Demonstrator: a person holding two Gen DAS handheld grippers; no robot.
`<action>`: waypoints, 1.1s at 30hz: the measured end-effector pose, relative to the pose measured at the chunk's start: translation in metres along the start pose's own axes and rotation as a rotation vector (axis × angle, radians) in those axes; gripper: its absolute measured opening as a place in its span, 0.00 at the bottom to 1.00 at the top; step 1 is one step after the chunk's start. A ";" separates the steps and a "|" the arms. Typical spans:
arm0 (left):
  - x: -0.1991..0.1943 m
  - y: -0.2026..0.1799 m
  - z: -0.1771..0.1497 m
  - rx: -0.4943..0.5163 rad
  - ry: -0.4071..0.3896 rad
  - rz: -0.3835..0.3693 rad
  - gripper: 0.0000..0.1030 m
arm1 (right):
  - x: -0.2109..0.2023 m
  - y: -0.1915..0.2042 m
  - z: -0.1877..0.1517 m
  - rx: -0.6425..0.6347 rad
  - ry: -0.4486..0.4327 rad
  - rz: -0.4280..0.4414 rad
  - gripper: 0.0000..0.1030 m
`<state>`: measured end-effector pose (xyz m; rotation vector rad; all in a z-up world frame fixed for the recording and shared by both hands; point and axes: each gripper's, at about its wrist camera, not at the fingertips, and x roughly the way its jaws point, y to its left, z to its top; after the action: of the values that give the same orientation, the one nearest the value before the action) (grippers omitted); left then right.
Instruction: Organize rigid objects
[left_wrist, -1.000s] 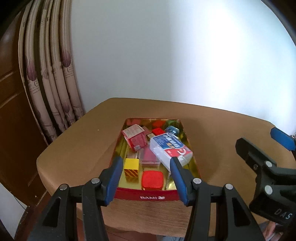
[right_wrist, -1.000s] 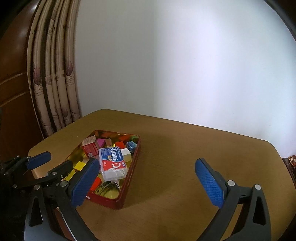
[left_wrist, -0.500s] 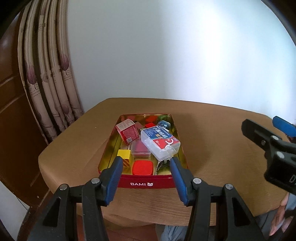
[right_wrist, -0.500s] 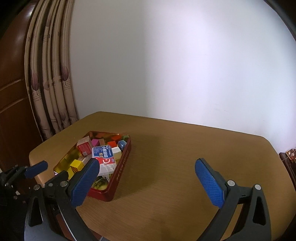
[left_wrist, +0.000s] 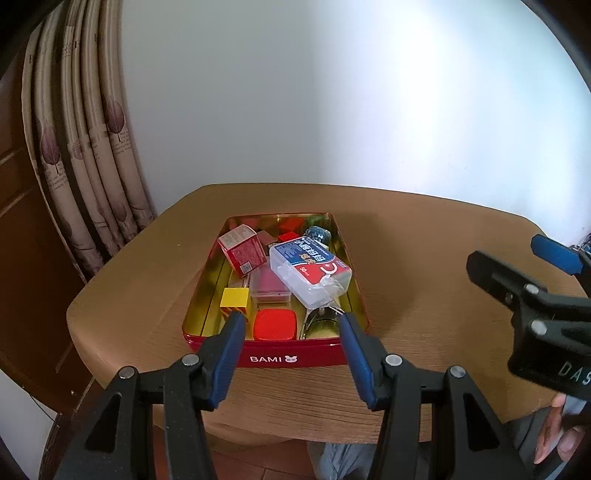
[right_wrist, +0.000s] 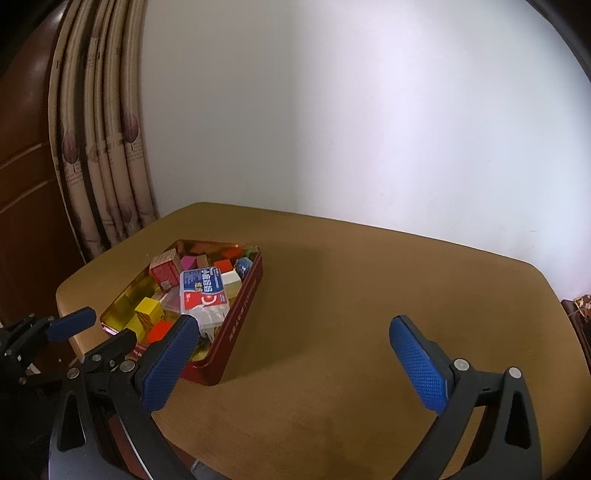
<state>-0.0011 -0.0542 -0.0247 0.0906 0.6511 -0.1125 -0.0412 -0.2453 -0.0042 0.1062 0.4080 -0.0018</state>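
Observation:
A red BAMI tin (left_wrist: 273, 359) with a gold inside sits at the table's near left; it also shows in the right wrist view (right_wrist: 240, 321). It holds several small things: a clear blue-and-red labelled box (left_wrist: 310, 269) (right_wrist: 203, 291) lying on top, a red carton (left_wrist: 243, 250) (right_wrist: 164, 268), a yellow block (left_wrist: 235, 298) (right_wrist: 147, 307) and a red rounded lid (left_wrist: 275, 325). My left gripper (left_wrist: 291, 354) is open and empty, in front of the tin's near wall. My right gripper (right_wrist: 291, 365) is open wide and empty above bare table, to the right of the tin.
The round brown table (right_wrist: 369, 295) stands against a white wall. Patterned curtains (left_wrist: 85, 140) and dark wood panelling (left_wrist: 18, 229) are at the left. The table's near edge (left_wrist: 295, 435) lies just under my left gripper. The right gripper's body (left_wrist: 535, 306) shows at the left wrist view's right side.
Both grippers have pulled back from the tin, which now looks farther away in both views. Both jaws stay open. The things in the tin have not moved.

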 end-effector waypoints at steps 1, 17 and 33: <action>0.000 0.000 0.000 0.000 -0.005 0.000 0.53 | 0.000 0.001 0.000 -0.003 0.002 0.001 0.99; -0.004 -0.004 -0.003 0.001 -0.037 0.030 0.73 | 0.000 0.004 -0.001 -0.014 0.017 0.009 0.99; -0.010 -0.009 -0.006 -0.009 -0.098 0.073 0.73 | 0.001 0.004 -0.002 -0.015 0.024 0.014 0.99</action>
<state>-0.0138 -0.0617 -0.0242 0.0991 0.5501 -0.0428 -0.0412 -0.2412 -0.0060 0.0942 0.4309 0.0162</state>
